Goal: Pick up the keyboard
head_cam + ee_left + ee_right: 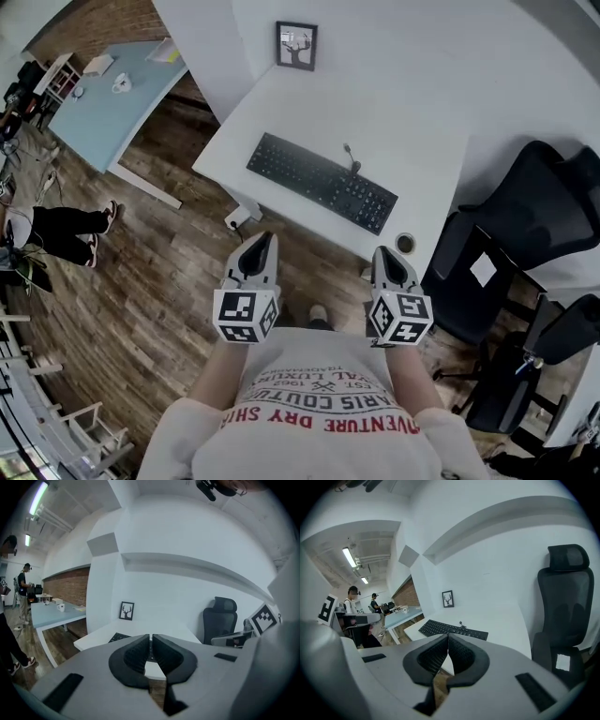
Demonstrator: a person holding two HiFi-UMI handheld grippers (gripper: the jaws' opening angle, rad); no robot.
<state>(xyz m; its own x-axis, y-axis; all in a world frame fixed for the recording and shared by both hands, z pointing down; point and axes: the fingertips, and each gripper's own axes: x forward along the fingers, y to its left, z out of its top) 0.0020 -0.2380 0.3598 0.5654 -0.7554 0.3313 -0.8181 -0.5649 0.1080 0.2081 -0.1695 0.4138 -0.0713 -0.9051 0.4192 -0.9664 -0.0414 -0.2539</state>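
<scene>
Keyboard (322,182) lay on the white desk (412,141), well ahead of the left gripper (262,242) and right gripper (386,255), both closed and empty. The right gripper view showed its full length; the left gripper view showed only a corner.

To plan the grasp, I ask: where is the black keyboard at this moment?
In the head view, the flat black keyboard lies diagonally on the white desk, near its front edge, with the small framed deer picture behind it.

Left hand-held gripper (258,251) and right hand-held gripper (388,264) side by side, jaws together, empty.
</scene>
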